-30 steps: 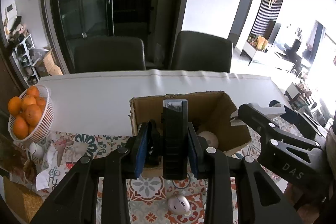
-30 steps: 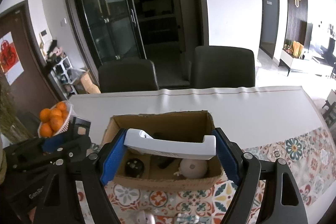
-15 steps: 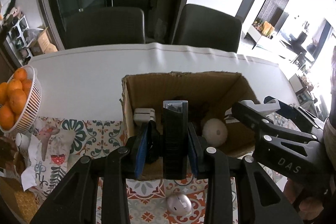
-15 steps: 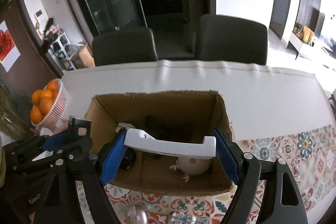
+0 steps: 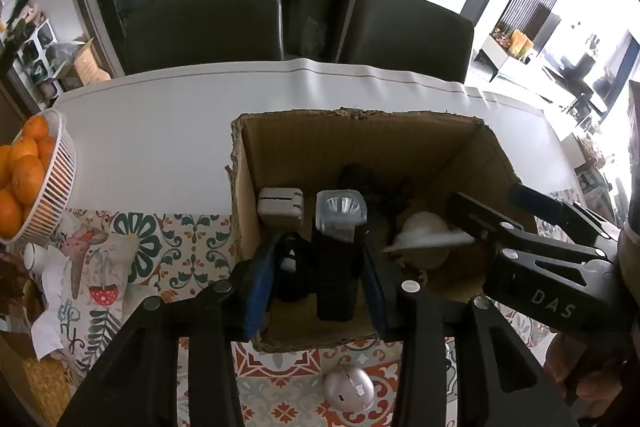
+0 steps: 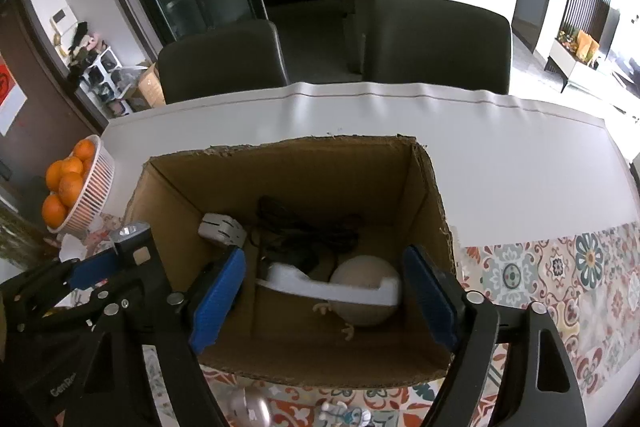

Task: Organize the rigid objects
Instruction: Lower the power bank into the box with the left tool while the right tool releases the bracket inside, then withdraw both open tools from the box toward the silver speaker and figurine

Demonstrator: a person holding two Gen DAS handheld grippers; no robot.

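Observation:
An open cardboard box [image 5: 360,147] [image 6: 280,167] sits on the table below both grippers. My left gripper [image 5: 320,259] hangs over its near left corner. Its jaws are opening, and a black flashlight [image 5: 336,267] [image 6: 130,231] with a clear lens stands loosely between the blue pads. My right gripper [image 6: 324,253] [image 5: 490,195] is open and its jaws are still widening. A white handle-shaped piece [image 6: 328,287] [image 5: 432,241] lies below them in the box, resting on a beige round toy [image 6: 366,291].
The box also holds a white adapter [image 5: 280,205] [image 6: 222,227] and a black cable [image 6: 304,231]. A basket of oranges [image 5: 28,179] [image 6: 76,183] stands at the left. A pinkish egg-shaped gadget [image 5: 348,389] lies in front of the box. Two dark chairs stand behind the table.
Both grippers sank toward the box. The white piece left the right jaws and dropped onto the round toy. The left jaws widened a little and the flashlight tipped.

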